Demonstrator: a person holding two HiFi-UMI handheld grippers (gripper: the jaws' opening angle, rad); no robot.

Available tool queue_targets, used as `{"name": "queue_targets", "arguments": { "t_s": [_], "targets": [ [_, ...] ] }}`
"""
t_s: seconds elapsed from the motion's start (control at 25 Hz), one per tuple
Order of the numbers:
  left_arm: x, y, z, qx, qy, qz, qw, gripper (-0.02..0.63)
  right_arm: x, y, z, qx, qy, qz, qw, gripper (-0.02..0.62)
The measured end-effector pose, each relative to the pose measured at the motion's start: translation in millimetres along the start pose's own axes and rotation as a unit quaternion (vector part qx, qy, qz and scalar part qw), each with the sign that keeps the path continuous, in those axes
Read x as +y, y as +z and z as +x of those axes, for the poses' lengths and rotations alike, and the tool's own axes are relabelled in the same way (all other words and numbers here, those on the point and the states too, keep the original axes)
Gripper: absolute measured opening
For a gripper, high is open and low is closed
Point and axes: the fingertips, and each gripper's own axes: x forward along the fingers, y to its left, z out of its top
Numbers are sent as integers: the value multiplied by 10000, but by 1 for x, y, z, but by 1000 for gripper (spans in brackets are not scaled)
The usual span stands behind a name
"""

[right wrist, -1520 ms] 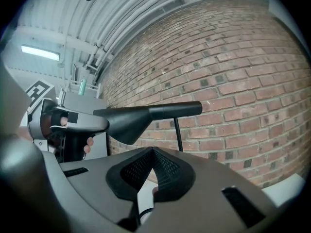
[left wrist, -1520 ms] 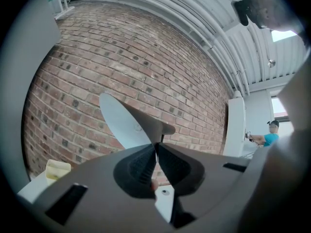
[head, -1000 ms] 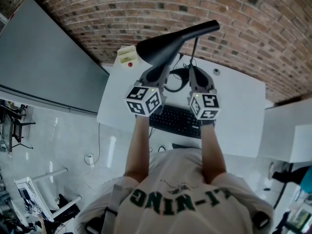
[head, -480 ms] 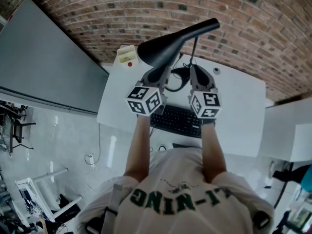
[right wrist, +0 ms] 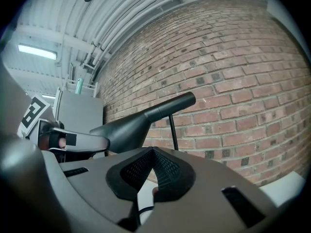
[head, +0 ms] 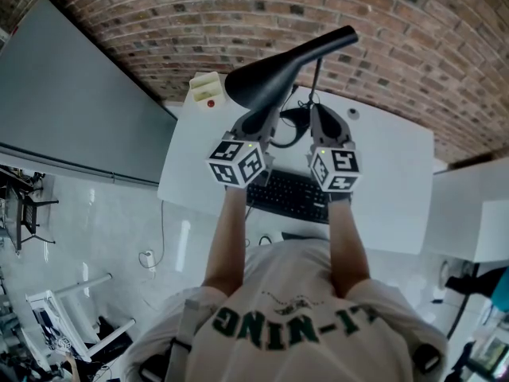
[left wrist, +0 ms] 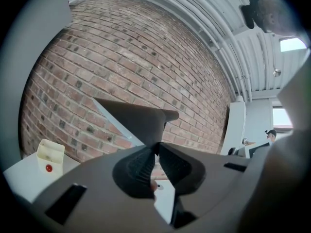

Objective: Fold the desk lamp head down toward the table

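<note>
The black desk lamp's cone-shaped head hangs above the white desk, its neck rising to the upper right. A thin pole runs down from the neck toward a dark base. My left gripper reaches up under the head's wide end. In the left gripper view it is shut on the lower rim of the lamp head. My right gripper is level beside it. Its jaws are shut on nothing, with the lamp head ahead to the left.
A black keyboard lies on the desk in front of the person. A pale box with a red button stands at the desk's far left corner. A brick wall runs behind the desk, and a grey panel stands to the left.
The lamp head and my left gripper have shifted very slightly to the right. My right gripper has stayed where it was.
</note>
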Motion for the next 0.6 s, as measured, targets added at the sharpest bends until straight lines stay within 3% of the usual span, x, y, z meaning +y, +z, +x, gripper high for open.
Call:
{"name": "queue_targets", "arguments": {
  "t_s": [0.6],
  "targets": [
    [2, -15, 7, 18, -94, -273, 9996, 28, -7, 1, 1, -31, -26, 38, 10000, -6]
  ]
}}
